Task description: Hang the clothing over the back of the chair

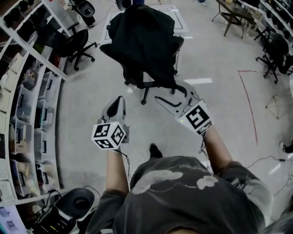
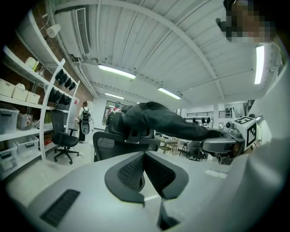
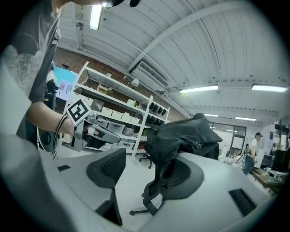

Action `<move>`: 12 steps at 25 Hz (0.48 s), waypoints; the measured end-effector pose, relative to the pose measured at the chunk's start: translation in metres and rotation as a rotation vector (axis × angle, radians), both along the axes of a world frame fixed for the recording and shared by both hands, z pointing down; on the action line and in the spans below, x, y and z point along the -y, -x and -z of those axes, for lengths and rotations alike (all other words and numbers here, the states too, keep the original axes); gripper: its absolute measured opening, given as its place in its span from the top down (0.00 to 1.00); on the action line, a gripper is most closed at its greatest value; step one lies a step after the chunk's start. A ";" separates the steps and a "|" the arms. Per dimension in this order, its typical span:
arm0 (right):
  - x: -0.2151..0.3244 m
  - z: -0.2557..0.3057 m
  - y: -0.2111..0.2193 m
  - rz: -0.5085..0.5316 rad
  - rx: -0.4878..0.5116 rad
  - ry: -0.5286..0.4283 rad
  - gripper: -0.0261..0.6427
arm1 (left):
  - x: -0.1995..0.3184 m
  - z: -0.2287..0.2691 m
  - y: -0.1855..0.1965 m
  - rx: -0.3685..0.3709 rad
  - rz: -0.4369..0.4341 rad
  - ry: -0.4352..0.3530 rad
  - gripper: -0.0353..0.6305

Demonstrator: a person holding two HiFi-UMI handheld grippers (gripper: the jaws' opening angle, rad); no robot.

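A black garment (image 1: 142, 41) lies draped over the back and seat of a black office chair (image 1: 147, 86) on the floor ahead of me. From the left gripper view the garment (image 2: 167, 120) covers the chair's headrest (image 2: 131, 133). The right gripper view shows it (image 3: 181, 136) hanging down the chair's side. My left gripper (image 1: 118, 104) is shut and empty, short of the chair; its pads (image 2: 136, 170) meet. My right gripper (image 1: 171, 91) is open with nothing between its jaws, just in front of the chair base. Each gripper shows in the other's view: the right gripper (image 2: 226, 144), the left gripper (image 3: 97, 129).
Shelving (image 1: 27, 114) with bins runs along the left. A second office chair (image 1: 75, 45) stands by it. A table (image 1: 233, 13) and more chairs (image 1: 277, 50) are at the far right. Red tape (image 1: 249, 100) marks the floor. A black bin (image 1: 78, 203) sits by my feet.
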State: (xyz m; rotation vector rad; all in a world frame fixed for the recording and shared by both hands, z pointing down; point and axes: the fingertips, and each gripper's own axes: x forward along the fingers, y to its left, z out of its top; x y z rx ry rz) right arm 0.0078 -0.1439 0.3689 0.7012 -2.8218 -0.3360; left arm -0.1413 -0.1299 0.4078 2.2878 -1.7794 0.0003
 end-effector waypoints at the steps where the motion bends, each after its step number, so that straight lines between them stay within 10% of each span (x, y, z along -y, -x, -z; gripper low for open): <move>1: -0.003 -0.005 0.000 0.003 -0.007 0.012 0.61 | -0.003 0.000 0.000 0.003 0.001 -0.001 0.94; 12: -0.008 -0.028 -0.055 -0.289 0.023 0.034 0.58 | -0.034 0.007 -0.007 0.014 0.015 -0.023 0.94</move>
